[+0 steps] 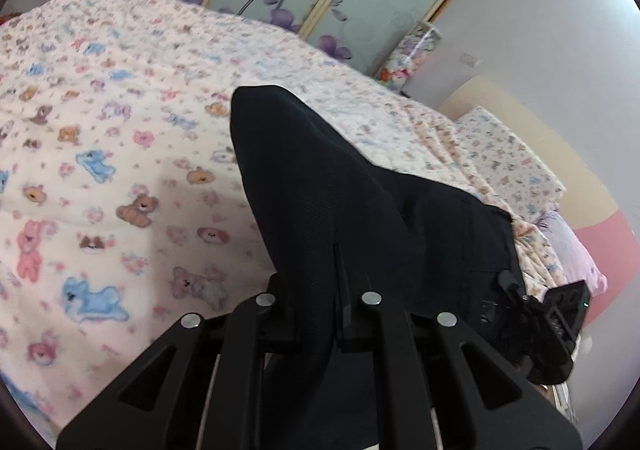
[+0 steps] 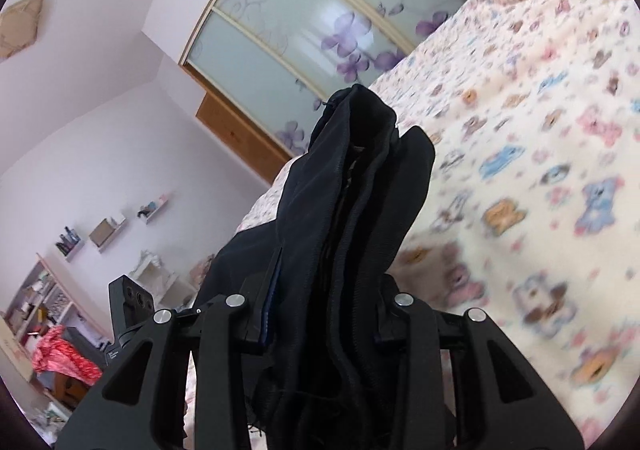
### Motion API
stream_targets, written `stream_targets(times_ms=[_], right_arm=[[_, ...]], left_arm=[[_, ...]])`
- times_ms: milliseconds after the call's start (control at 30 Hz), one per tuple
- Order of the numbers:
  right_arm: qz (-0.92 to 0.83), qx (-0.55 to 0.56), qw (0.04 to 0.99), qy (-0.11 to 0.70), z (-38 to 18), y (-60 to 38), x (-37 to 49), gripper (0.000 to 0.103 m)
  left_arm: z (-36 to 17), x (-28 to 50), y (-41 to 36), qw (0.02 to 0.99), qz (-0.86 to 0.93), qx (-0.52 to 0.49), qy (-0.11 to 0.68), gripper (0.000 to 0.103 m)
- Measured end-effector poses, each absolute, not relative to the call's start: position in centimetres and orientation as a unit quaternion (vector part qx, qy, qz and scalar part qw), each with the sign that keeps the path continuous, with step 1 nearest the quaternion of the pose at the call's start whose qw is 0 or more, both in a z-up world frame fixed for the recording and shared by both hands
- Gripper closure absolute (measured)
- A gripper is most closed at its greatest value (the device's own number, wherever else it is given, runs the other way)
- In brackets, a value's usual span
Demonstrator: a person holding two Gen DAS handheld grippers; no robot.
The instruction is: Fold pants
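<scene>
Pants [image 1: 360, 202], black and bunched, hang up over the teddy-bear bed [image 1: 100, 170], pinched tight in my left claw [image 1: 316, 290] and my right claw [image 2: 320, 290], so I should lower both together to lay them flat.

Black pants [image 1: 340, 186] bunched, lifted above bed, layered folds [image 2: 360, 190] draping forward.

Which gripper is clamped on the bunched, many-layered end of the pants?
The right gripper: several folded layers and seams of the black pants stack between its fingers. The left gripper pinches a smoother, flatter stretch of the cloth.
</scene>
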State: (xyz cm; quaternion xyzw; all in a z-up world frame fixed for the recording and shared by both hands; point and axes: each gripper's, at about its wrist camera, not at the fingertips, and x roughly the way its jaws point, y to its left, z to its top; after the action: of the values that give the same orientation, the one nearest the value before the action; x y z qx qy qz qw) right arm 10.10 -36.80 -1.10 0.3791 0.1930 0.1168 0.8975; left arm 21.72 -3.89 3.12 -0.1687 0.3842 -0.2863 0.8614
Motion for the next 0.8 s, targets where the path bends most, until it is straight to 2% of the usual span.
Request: stream_targets(times_ms=[133,267,300,367,433,467,533,667,800], right_arm=[[0.057,0.403,0.875,0.263,-4.7,-37.9,12.4,0.068],[0.051,0.410,0.871,0.267,-5.2,-38.2,12.6,0.068],[0.049,0.409,0.871,0.269,-5.2,-38.1,12.6,0.068],[0.052,0.418,0.866,0.268,-5.5,-38.2,12.6,0.067],[0.050,0.427,0.861,0.272,-5.7,-38.3,12.5,0.064],[0.040,0.429,0.860,0.274,-5.7,-38.6,12.4,0.050],[0.017,0.430,0.862,0.269,-5.1,-38.9,11.2,0.043],[-0.050,0.460,0.864,0.197,-3.6,-40.8,7.1,0.043],[0.007,0.452,0.881,0.142,-0.3,-39.3,3.4,0.044]], left_arm=[[-0.4,23.9,-4.0,0.856,-0.239,-0.172,0.426,0.092],[-1.5,24.0,-4.3,0.862,-0.231,-0.166,0.419,0.091],[-1.5,24.1,-4.3,0.864,-0.228,-0.160,0.419,0.088],[-1.3,24.0,-4.2,0.869,-0.209,-0.151,0.423,0.069],[-0.9,23.7,-3.4,0.883,-0.160,-0.144,0.418,0.026],[-0.6,23.2,-2.6,0.894,-0.128,-0.144,0.404,0.020],[0.2,21.8,-0.6,0.913,-0.074,-0.154,0.370,0.008],[1.9,18.8,2.5,0.922,-0.019,-0.179,0.342,0.006],[3.5,14.6,2.4,0.915,-0.089,-0.227,0.323,0.005]])
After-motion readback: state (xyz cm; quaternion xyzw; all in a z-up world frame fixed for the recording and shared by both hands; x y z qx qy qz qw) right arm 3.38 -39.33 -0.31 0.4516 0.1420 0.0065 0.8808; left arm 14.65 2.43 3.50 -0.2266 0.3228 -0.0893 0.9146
